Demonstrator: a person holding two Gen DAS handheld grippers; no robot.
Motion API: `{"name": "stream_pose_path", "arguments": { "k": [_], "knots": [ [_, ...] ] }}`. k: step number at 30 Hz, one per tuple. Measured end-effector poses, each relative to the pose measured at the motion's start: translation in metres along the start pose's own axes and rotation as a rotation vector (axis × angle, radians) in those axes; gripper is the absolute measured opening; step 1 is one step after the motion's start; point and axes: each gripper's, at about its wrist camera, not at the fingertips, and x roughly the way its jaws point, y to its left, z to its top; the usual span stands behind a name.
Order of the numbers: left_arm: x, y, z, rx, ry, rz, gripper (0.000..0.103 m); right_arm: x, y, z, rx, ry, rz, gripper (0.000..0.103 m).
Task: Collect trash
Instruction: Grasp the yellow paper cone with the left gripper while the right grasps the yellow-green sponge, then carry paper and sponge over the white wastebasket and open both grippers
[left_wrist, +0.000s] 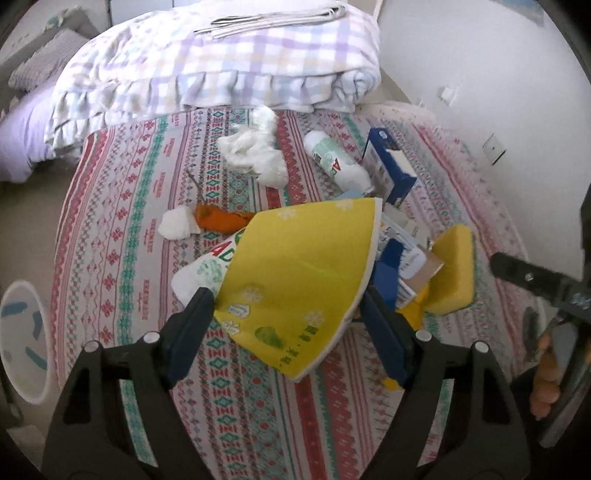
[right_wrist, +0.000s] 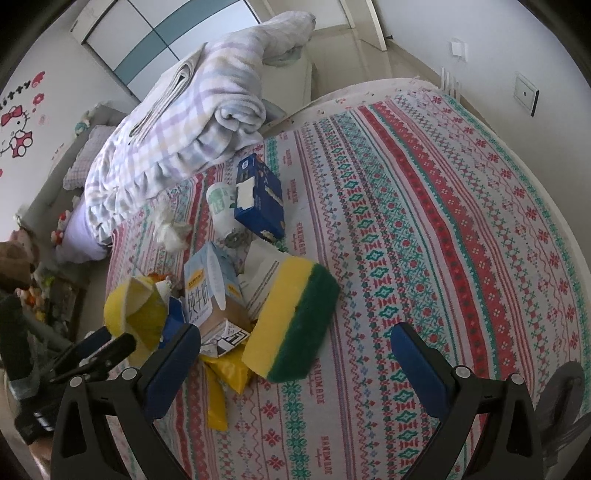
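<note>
You've got a bed with a striped patterned sheet (right_wrist: 424, 192), a folded plaid quilt (left_wrist: 221, 70) at its far end, a cartoon cat wall sticker (right_wrist: 18, 129), and 1 wall switch plate (right_wrist: 526, 92).

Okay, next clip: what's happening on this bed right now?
A person with a handheld gripper in each hand is clearing litter off a patterned bedspread. The left gripper straddles a flattened yellow paper cup, its fingers on either side of it; a firm grip isn't clear. The right gripper hangs open near a yellow-green sponge, holding nothing. Crumpled tissues, a blue box and a milk carton lie uncollected.
</note>
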Motion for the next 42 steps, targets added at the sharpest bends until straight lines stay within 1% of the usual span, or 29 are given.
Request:
{"name": "stream_pose_path", "arguments": {
  "k": [3,7,10,11,12,13,14,15,17,19,20,24,26,28,29,31,33,37,38,41,42],
  "knots": [
    [-0.013,0.01,-0.005,-0.073,-0.005,-0.079,0.081,0.002,0.001,-0.001,-0.005,0.005,0.002,0.103],
    [-0.025,0.024,-0.013,-0.161,-0.006,-0.157,0.081,0.003,0.005,-0.002,-0.021,-0.004,-0.016,0.101],
    [-0.036,0.036,-0.018,-0.228,-0.014,-0.186,0.081,0.01,0.011,-0.004,-0.053,0.012,-0.052,0.087],
    [-0.039,0.039,-0.018,-0.239,-0.019,-0.19,0.081,0.015,0.012,-0.006,-0.061,0.024,-0.067,0.076],
    [-0.043,0.043,-0.02,-0.25,-0.027,-0.196,0.081,0.019,0.012,-0.007,-0.064,0.042,-0.07,0.061],
    [-0.048,0.047,-0.02,-0.264,-0.036,-0.208,0.081,0.023,0.012,-0.009,-0.06,0.057,-0.061,0.051],
    [-0.052,0.052,-0.021,-0.278,-0.044,-0.219,0.081,0.025,0.01,-0.009,-0.047,0.068,-0.026,0.029],
    [-0.058,0.058,-0.022,-0.299,-0.055,-0.237,0.081,0.024,0.008,-0.01,-0.029,0.071,0.013,0.025],
    [-0.068,0.071,-0.025,-0.335,-0.077,-0.255,0.081,0.018,0.006,-0.01,-0.021,0.048,0.008,0.022],
    [-0.079,0.088,-0.026,-0.377,-0.103,-0.263,0.081,0.006,0.005,-0.009,-0.032,-0.009,-0.021,0.02],
    [-0.084,0.097,-0.026,-0.399,-0.12,-0.265,0.081,0.0,0.004,-0.008,-0.03,-0.032,-0.014,0.02],
    [-0.099,0.136,-0.03,-0.484,-0.172,-0.276,0.081,-0.018,0.004,-0.008,-0.025,-0.104,0.046,0.019],
    [-0.101,0.159,-0.034,-0.536,-0.187,-0.261,0.081,-0.027,0.015,-0.009,-0.068,-0.139,0.108,0.019],
    [-0.099,0.179,-0.042,-0.591,-0.187,-0.236,0.081,-0.033,0.03,-0.015,-0.128,-0.16,0.162,0.019],
    [-0.098,0.189,-0.045,-0.619,-0.184,-0.237,0.081,-0.034,0.037,-0.018,-0.151,-0.163,0.182,0.019],
    [-0.096,0.207,-0.052,-0.673,-0.183,-0.237,0.081,-0.034,0.057,-0.028,-0.217,-0.163,0.219,0.019],
    [-0.096,0.226,-0.06,-0.736,-0.182,-0.219,0.081,-0.031,0.074,-0.035,-0.257,-0.144,0.259,0.019],
    [-0.107,0.251,-0.075,-0.801,-0.211,-0.199,0.081,-0.012,0.109,-0.043,-0.251,-0.055,0.414,0.019],
    [-0.11,0.258,-0.077,-0.812,-0.218,-0.188,0.081,-0.006,0.123,-0.045,-0.261,-0.034,0.444,0.019],
    [-0.109,0.285,-0.087,-0.868,-0.216,-0.146,0.081,0.009,0.165,-0.056,-0.316,-0.002,0.478,0.019],
    [-0.107,0.293,-0.09,-0.891,-0.211,-0.138,0.081,0.018,0.184,-0.06,-0.333,0.024,0.51,0.019]
  ]
}}
